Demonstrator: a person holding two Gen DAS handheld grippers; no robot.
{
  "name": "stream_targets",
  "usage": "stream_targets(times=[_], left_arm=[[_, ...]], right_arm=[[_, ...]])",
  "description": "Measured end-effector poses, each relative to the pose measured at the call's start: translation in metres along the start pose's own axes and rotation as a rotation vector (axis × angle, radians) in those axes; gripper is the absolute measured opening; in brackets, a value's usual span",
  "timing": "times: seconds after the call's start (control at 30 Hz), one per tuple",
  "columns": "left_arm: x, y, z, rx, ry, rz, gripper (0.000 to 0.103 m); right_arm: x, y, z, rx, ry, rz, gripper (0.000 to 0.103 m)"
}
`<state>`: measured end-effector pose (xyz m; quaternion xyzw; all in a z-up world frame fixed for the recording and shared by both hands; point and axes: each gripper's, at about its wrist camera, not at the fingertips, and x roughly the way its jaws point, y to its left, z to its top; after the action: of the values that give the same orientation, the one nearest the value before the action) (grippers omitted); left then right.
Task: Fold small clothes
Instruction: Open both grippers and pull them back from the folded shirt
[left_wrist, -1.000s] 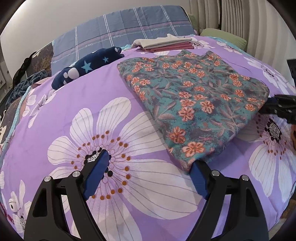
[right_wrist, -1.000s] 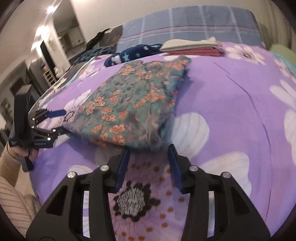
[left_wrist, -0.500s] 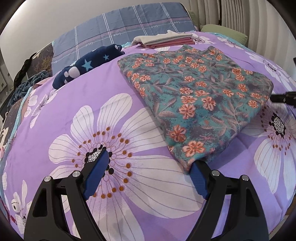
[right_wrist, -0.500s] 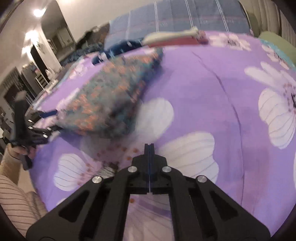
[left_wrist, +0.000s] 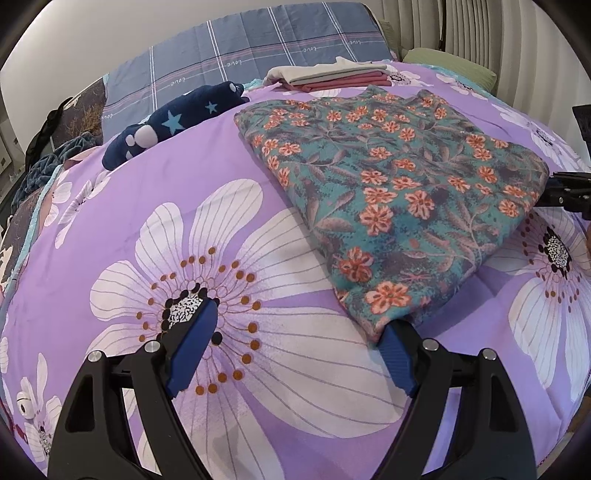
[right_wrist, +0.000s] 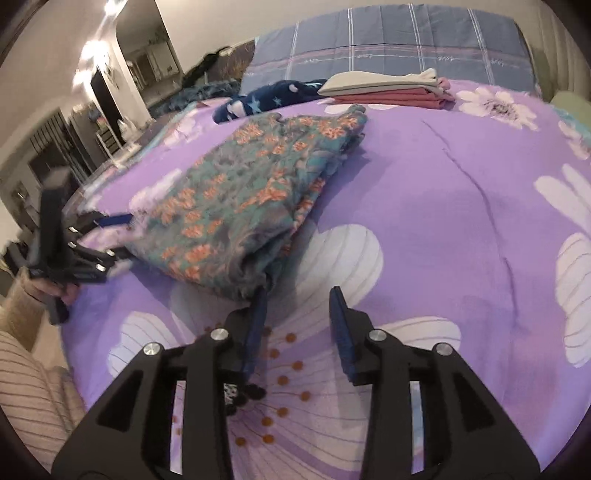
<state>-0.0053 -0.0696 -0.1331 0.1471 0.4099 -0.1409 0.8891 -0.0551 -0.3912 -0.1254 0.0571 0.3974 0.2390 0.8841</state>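
A folded teal garment with orange flowers (left_wrist: 388, 184) lies on the purple flowered bedspread (left_wrist: 147, 192). My left gripper (left_wrist: 299, 332) stands open at the garment's near corner. Its right pad (left_wrist: 397, 358) sits against the cloth edge, and only bedspread lies between the fingers. In the right wrist view the same garment (right_wrist: 240, 206) lies ahead to the left. My right gripper (right_wrist: 298, 299) is opening beside its near corner with nothing between the jaws; its left finger (right_wrist: 258, 314) is close to the cloth. The left gripper (right_wrist: 92, 240) shows at the garment's far side.
A stack of folded cream and pink clothes (left_wrist: 332, 75) sits at the back of the bed. A navy star-print piece (left_wrist: 173, 122) lies at back left before a plaid pillow (left_wrist: 258, 55). A person's hand (right_wrist: 44, 295) and striped sleeve (right_wrist: 26, 387) are at the left bed edge.
The right gripper shut fully with nothing in it, then opened part way, and its view swung away and back toward the garment's corner. The left gripper stayed open and still.
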Motion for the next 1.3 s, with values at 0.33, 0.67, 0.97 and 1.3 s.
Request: stream_targets(times=[0.33, 0.67, 0.97, 1.3], left_arm=[[0.001, -0.003, 0.003, -0.001, 0.003, 0.009, 0.083], [0.001, -0.003, 0.001, 0.012, -0.001, 0.015, 0.083], [-0.018, -0.019, 0.001, 0.067, 0.003, -0.177, 0.014], [-0.017, -0.026, 0.013, 0.047, -0.03, -0.283, 0.014]], right_arm=[[0.009, 0.036, 0.011, -0.148, -0.009, 0.054, 0.021], [-0.007, 0.023, -0.001, -0.151, 0.039, -0.032, 0.0], [-0.035, 0.024, 0.019, -0.041, -0.116, 0.024, 0.0], [0.023, 0.03, 0.023, -0.01, 0.025, -0.049, 0.001]])
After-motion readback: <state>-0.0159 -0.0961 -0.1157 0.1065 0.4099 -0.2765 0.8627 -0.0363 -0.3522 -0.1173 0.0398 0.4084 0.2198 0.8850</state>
